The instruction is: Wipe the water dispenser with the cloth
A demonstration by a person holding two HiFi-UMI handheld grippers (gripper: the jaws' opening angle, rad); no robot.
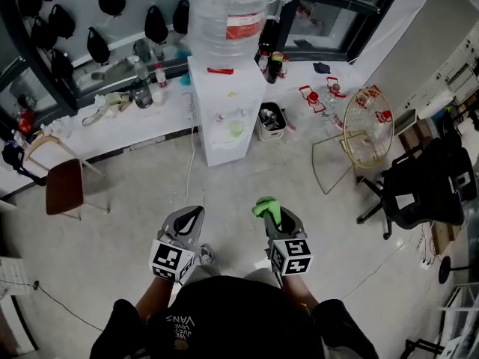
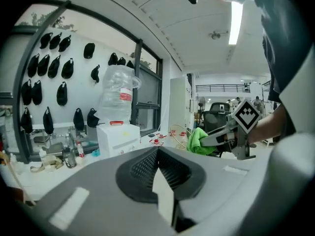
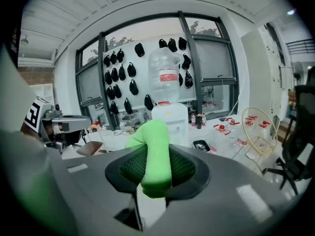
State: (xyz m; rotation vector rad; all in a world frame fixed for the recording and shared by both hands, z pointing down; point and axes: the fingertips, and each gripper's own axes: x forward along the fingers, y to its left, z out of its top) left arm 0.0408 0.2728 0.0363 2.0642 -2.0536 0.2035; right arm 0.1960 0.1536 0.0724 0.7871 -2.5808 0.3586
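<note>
The right gripper (image 1: 274, 217) is recorded at lower centre of the head view. Its jaws are closed on a bright green cloth (image 1: 266, 206), which is bunched between them and protrudes past the tips. The left gripper (image 1: 190, 219) is held just to its left, with the jaws brought together at the tips and empty. The white water dispenser (image 1: 224, 118) is located at upper centre, set on the floor against a white ledge (image 1: 112, 129), with a clear bottle (image 1: 228, 13) mounted on top. Both grippers and the cloth are held well apart from it.
</note>
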